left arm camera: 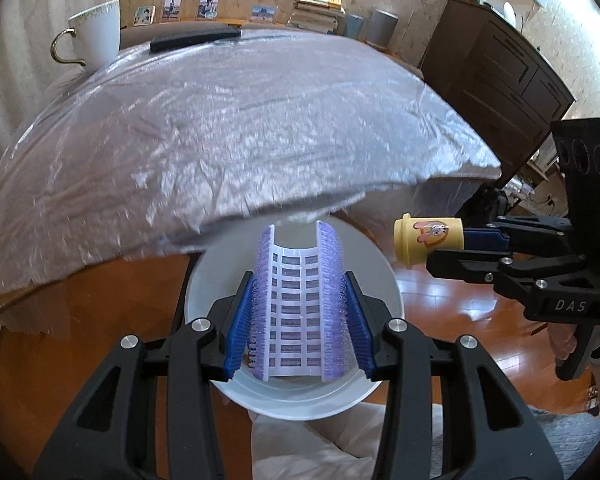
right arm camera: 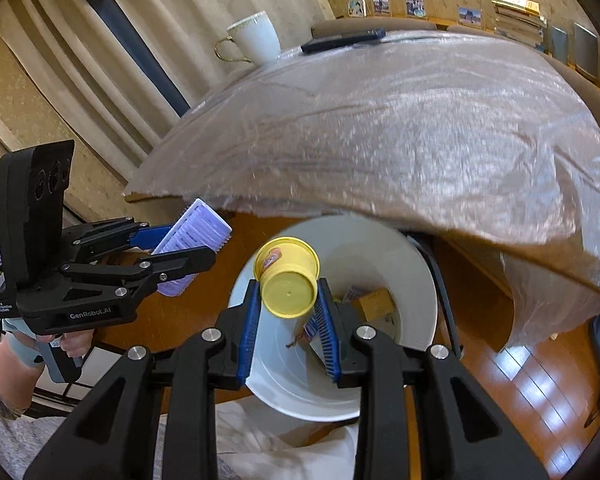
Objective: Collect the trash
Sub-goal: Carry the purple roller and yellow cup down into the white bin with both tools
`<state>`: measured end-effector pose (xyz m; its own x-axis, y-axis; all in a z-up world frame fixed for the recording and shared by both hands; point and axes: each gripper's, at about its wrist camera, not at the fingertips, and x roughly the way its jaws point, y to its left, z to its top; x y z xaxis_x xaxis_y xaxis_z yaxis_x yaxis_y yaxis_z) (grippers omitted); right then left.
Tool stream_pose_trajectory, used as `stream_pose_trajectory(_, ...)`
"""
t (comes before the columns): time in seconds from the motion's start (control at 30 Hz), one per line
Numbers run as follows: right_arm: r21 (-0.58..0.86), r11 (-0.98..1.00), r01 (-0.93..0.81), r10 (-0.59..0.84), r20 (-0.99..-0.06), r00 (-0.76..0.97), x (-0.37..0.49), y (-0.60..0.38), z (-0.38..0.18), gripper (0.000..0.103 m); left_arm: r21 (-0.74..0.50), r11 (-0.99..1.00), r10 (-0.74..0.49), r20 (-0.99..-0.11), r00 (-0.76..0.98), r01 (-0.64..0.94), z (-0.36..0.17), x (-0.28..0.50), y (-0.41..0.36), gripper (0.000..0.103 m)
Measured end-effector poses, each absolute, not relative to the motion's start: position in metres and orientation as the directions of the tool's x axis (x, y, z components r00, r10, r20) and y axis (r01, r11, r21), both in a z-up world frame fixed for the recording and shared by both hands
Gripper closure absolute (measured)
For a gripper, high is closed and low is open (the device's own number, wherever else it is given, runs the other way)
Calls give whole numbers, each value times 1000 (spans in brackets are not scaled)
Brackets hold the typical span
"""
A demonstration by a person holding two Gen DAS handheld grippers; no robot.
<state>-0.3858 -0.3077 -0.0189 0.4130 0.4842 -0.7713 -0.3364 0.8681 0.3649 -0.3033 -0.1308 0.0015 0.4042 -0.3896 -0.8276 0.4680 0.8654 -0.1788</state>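
Observation:
My left gripper (left arm camera: 298, 304) is shut on a purple and white brush (left arm camera: 296, 308) and holds it over a white bin (left arm camera: 384, 276) on the floor. My right gripper (right arm camera: 288, 312) is shut on a yellow paper cup (right arm camera: 286, 276), held on its side over the same bin (right arm camera: 416, 280). Scraps of cardboard and wrappers (right arm camera: 370, 304) lie in the bin. In the left wrist view the right gripper (left arm camera: 456, 248) with the cup (left arm camera: 428, 242) is to the right of the bin. In the right wrist view the left gripper (right arm camera: 180, 248) with the brush (right arm camera: 194, 236) is to the left.
A table under a clear plastic sheet (left arm camera: 228, 128) overhangs the bin. A white mug (left arm camera: 96, 34) and a dark remote (left arm camera: 194, 38) stand at its far edge. A dark cabinet (left arm camera: 496, 80) is at the right. Books (left arm camera: 316, 10) and photos line the back wall.

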Motion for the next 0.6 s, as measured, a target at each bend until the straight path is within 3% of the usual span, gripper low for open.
stream_pose_trajectory(0.6, 329, 897, -296, 418, -848, 325, -371, -302, -85, 75, -131, 876, -306, -895, 325, 465, -67, -302, -137, 59)
